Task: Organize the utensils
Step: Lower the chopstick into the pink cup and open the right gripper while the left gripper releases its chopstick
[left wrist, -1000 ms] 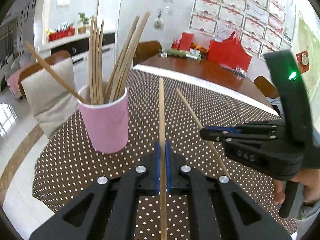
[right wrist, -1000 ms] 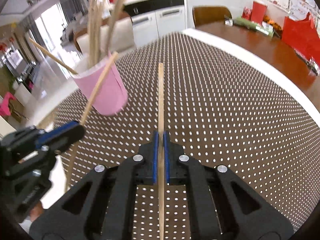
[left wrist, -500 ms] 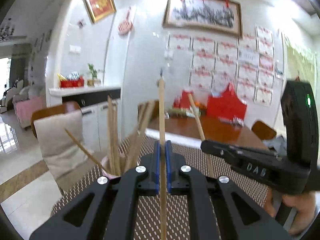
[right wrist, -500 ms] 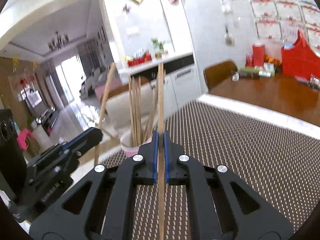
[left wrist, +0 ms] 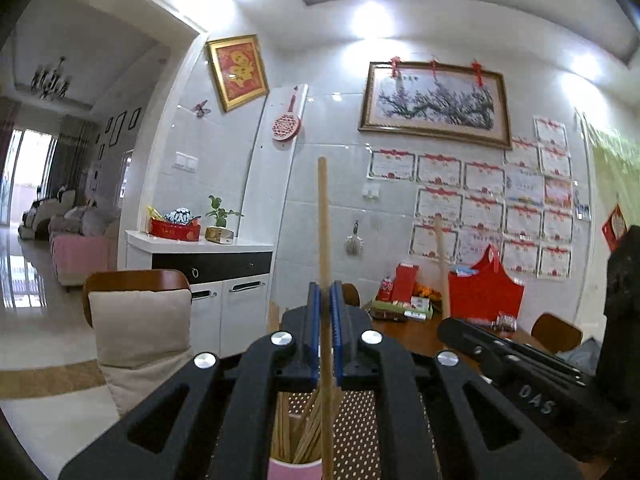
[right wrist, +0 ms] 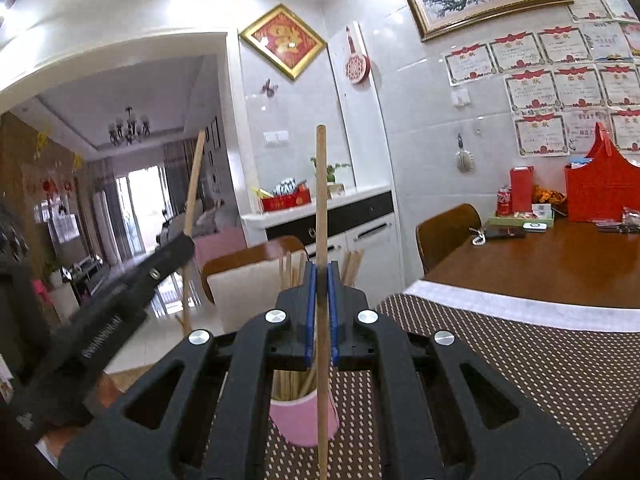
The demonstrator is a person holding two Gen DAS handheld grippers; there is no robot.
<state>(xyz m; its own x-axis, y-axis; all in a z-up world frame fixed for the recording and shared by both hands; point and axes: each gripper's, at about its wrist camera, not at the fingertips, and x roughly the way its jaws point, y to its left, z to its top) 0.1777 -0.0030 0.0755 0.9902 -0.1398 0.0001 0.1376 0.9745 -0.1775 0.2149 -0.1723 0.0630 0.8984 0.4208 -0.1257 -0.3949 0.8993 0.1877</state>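
My left gripper [left wrist: 325,292] is shut on a wooden chopstick [left wrist: 323,220] that stands upright between its blue pads. My right gripper [right wrist: 321,272] is likewise shut on a second chopstick [right wrist: 321,192]. Both are raised above the pink cup [right wrist: 306,420], which holds several chopsticks and sits low behind the jaws on the dotted brown tablecloth [right wrist: 520,360]. In the left wrist view the cup's rim [left wrist: 294,468] shows at the bottom edge. The right gripper [left wrist: 442,322] with its chopstick appears at the right of the left view; the left gripper [right wrist: 188,238] shows at the left of the right view.
A chair with a cream cushion [left wrist: 140,332] stands beyond the table's left edge. The wooden table [right wrist: 560,264] carries a red bag [right wrist: 600,192], boxes and small items at the far right. A white cabinet [left wrist: 224,280] lines the wall.
Both grippers rose and tipped up toward level, each still holding its chopstick. The cup slid from mid-frame down to the bottom, behind the jaws.
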